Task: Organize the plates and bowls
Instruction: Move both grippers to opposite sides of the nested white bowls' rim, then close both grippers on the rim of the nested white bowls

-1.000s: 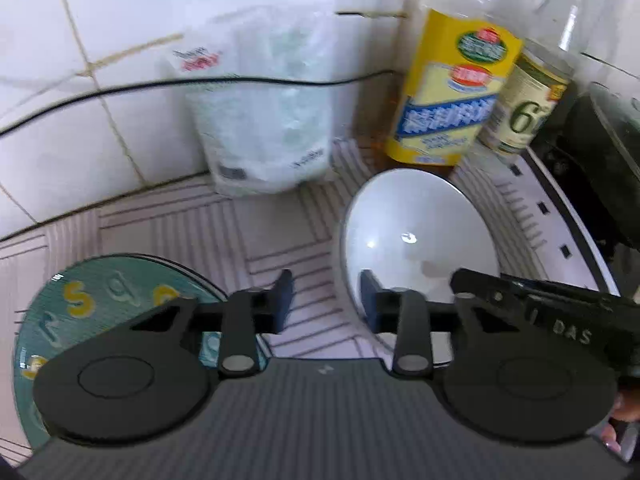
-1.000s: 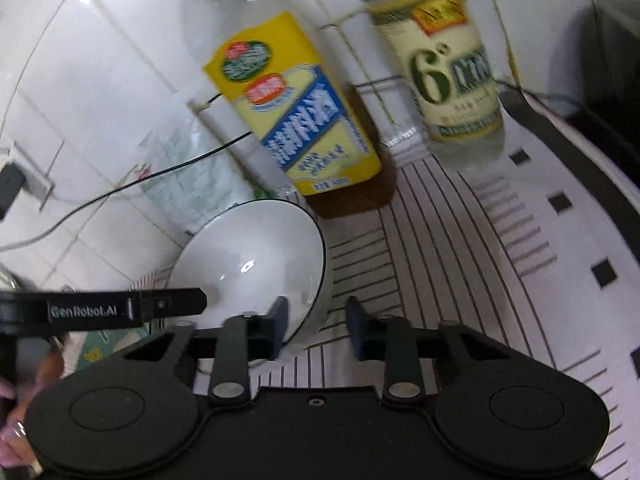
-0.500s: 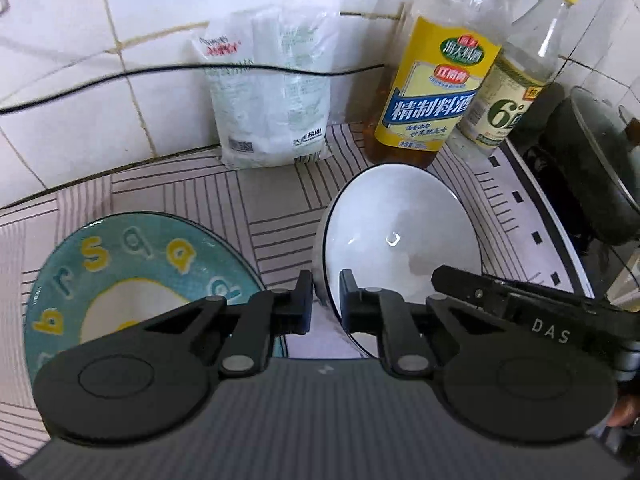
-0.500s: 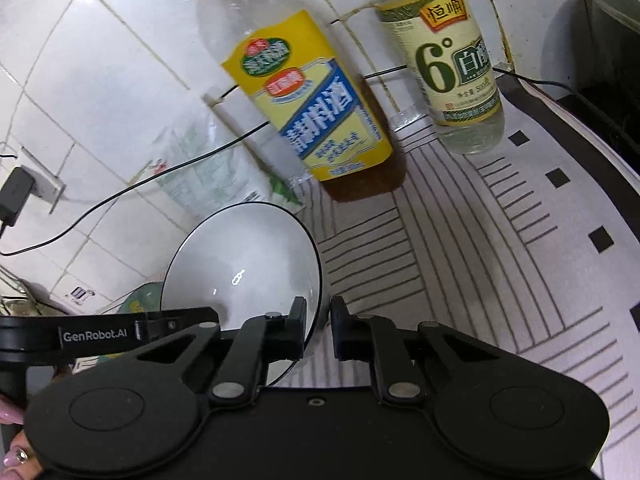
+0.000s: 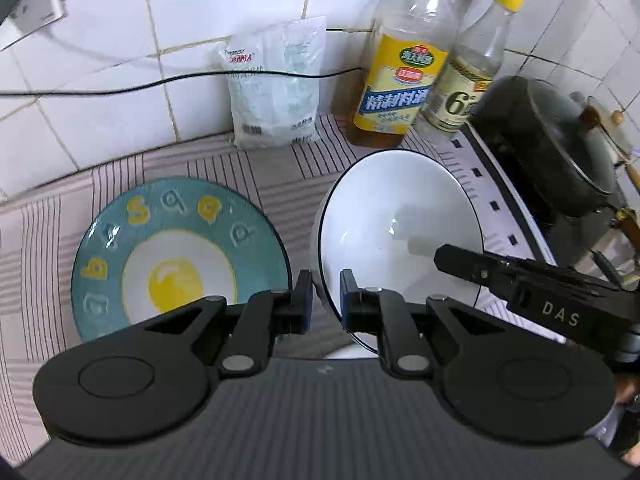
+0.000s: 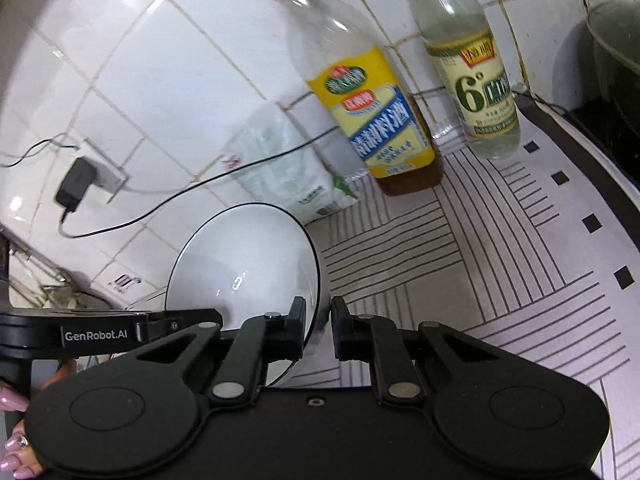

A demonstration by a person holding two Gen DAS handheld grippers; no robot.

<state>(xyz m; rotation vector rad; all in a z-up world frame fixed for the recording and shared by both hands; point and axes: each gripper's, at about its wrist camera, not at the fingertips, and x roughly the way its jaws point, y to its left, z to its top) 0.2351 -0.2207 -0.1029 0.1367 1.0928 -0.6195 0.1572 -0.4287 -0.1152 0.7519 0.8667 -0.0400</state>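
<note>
Here the teal plate with its painted egg lies empty on the striped cloth; just right, the empty white bowl is pinched by both grippers, left gripper clenched on its near-left rim, right gripper clamped on its right rim.

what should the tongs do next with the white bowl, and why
Probably carry the white bowl sideways over the egg plate and set it there: both left tongs and right tongs pinch its rim, and the plate is bare.
</note>
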